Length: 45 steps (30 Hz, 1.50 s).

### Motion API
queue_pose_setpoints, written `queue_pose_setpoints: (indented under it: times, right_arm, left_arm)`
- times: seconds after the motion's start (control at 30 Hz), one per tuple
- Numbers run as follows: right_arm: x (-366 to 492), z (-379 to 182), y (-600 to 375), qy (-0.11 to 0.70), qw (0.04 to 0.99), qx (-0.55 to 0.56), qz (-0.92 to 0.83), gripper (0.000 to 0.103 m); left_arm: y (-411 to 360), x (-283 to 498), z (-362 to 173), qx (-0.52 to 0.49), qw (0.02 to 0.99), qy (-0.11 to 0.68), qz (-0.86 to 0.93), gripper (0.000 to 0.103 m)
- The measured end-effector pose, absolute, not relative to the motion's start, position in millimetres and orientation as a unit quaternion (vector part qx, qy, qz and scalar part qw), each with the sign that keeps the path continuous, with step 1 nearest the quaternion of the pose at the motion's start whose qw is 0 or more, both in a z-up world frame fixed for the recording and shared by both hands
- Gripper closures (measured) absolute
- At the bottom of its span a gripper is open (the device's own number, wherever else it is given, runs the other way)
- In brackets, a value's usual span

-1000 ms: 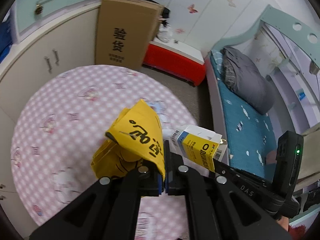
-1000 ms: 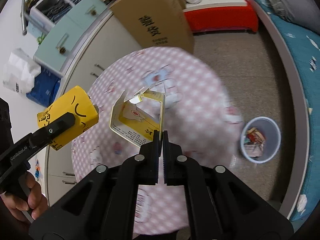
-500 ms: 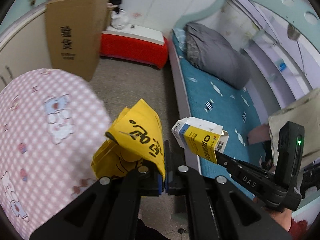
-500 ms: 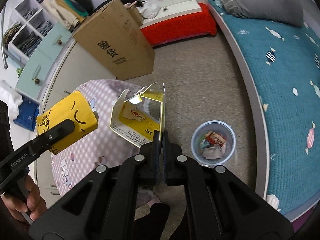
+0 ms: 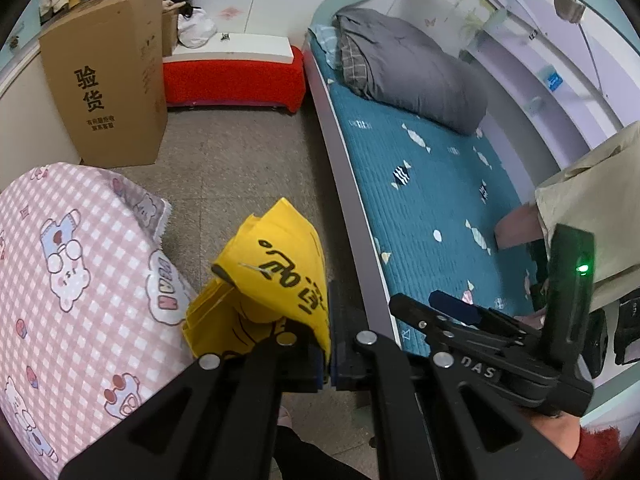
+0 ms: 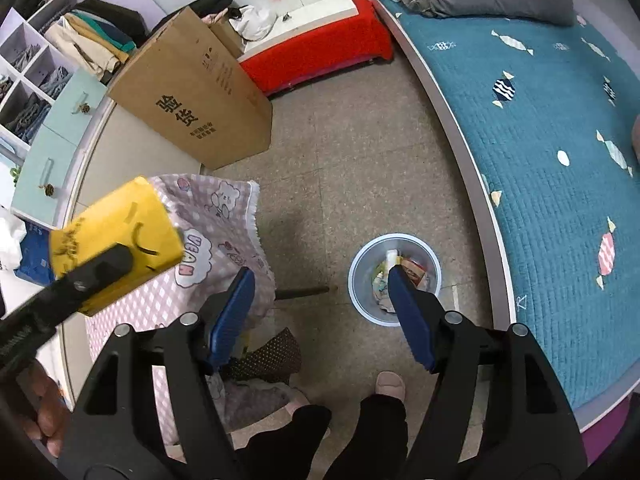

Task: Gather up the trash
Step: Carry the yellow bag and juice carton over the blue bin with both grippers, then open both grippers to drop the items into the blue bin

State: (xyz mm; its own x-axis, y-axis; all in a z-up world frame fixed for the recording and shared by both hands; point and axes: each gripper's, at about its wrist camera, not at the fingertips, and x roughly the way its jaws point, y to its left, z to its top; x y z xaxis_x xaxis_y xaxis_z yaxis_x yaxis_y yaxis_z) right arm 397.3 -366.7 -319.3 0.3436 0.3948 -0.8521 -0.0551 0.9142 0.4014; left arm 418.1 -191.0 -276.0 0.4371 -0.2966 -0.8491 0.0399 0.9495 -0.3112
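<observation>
Left gripper (image 5: 329, 354) first: jaws clamped tight on the yellow carton (image 5: 276, 280), pinching a thin flap near its bottom edge so the crumpled box stands up and leans toward ten o'clock from the fingertips. In the right wrist view the same carton (image 6: 120, 236) rides out at nine o'clock, above the edge of the pink checked tablecloth (image 6: 224, 216), not over the bin. Moving across: the right gripper (image 6: 322, 312) has just been opening, its blue pads (image 6: 234, 312) wide apart with nothing between them, and the box it carried a second ago is gone from its fingers. Just off its right fingertip, at about one o'clock and below on the floor, sits the small grey bin (image 6: 360, 252), already holding wrappers and scraps; whether the released box is among them I can't make out. So the relation that counts, I'd judge: the bin lies well to the carton's three o'clock, the right hand is the nearer one, and the left must swing across over the bin before letting go
</observation>
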Motion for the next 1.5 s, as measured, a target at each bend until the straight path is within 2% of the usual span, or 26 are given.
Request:
queue_pose_setpoints:
  times: [0.63,1.03,1.07,1.1,1.13,1.17,1.23,1.5]
  right_arm:
    - [407.1,-281.0,-409.4,0.497,0.839,0.188,0.115,0.032]
    - [408.7,-278.5,-434.7,0.477,0.844,0.225,0.098,0.029]
    - [408.7,-278.9,-436.1,0.477,0.844,0.224,0.096,0.029]
    - [409.2,-279.6,-437.4,0.478,0.844,0.223,0.094,0.029]
    - [409.0,-280.6,-439.2,0.478,0.844,0.224,0.092,0.029]
    - [409.3,-281.6,-440.6,0.478,0.844,0.225,0.092,0.029]
    - [409.4,-284.7,-441.4,0.482,0.841,0.227,0.089,0.029]
    - [411.1,-290.6,-429.8,0.496,0.833,0.220,0.106,0.029]
  left_arm:
    - [-234.4,448.9,-288.4,-0.085,0.821,0.548,-0.138,0.101]
    - [-263.1,465.4,-282.3,-0.052,0.819,0.547,-0.163,0.099]
    - [-264.2,467.0,-281.9,-0.052,0.820,0.547,-0.161,0.097]
    - [-264.0,468.6,-282.3,-0.054,0.819,0.549,-0.159,0.089]
    - [-263.9,470.5,-282.5,-0.062,0.817,0.551,-0.159,0.074]
    - [-263.1,471.5,-282.4,-0.066,0.818,0.550,-0.156,0.068]
    - [-260.5,471.5,-281.9,-0.064,0.825,0.544,-0.140,0.045]
    - [-241.5,461.3,-280.6,-0.098,0.828,0.542,-0.104,0.037]
